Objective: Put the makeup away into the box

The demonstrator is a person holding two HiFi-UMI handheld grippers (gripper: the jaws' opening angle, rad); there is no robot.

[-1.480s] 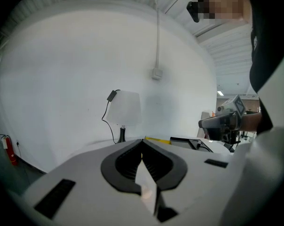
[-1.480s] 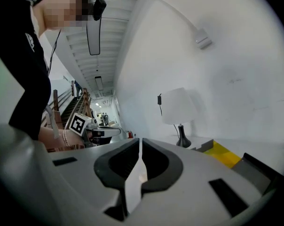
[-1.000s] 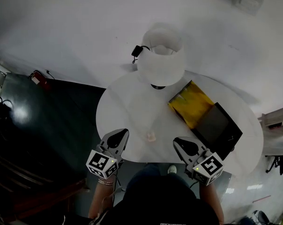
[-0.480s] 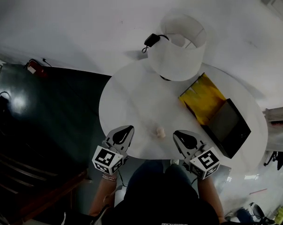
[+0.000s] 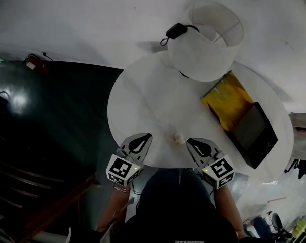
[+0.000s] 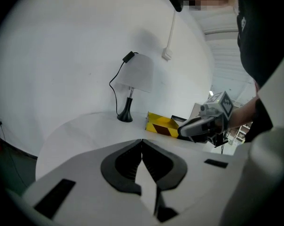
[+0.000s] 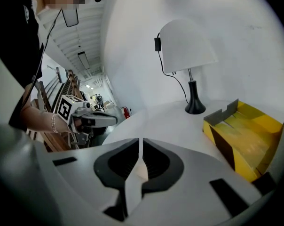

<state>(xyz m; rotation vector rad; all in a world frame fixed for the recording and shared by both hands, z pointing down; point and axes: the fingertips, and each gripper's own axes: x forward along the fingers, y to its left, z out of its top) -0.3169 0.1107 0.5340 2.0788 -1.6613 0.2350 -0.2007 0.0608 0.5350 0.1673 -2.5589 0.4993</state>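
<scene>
Makeup [image 5: 179, 137] here is just one small pale rounded lump, too tiny to make out any detail. It sits on the near edge of a round, smooth white table [image 5: 143, 92], between the two claws and a bit closer to the right one, touching neither.

The left gripper [image 5: 147, 135] has its jaws pressed together with nothing in them. Same deal with the right gripper [image 5: 189, 140]: pinched closed and empty. Both are grey plastic with black ribbed pads, and each has a cube with square markers at the back.

The box [image 5: 227, 101] is well apart from the lump, off toward the right side of the table. It's open, a yellow cardboard-looking tray, and its end wall has black and yellow stripes in the left gripper view. A flat black rectangular lid [image 5: 253, 132] lies right against it.

Behind the box is a lamp [image 5: 206, 40] with a white drum shade and a black flared foot. Its dark cord runs up to a plug [image 5: 176, 31]. Nothing sits between the lump and the box, just bare tabletop.
</scene>
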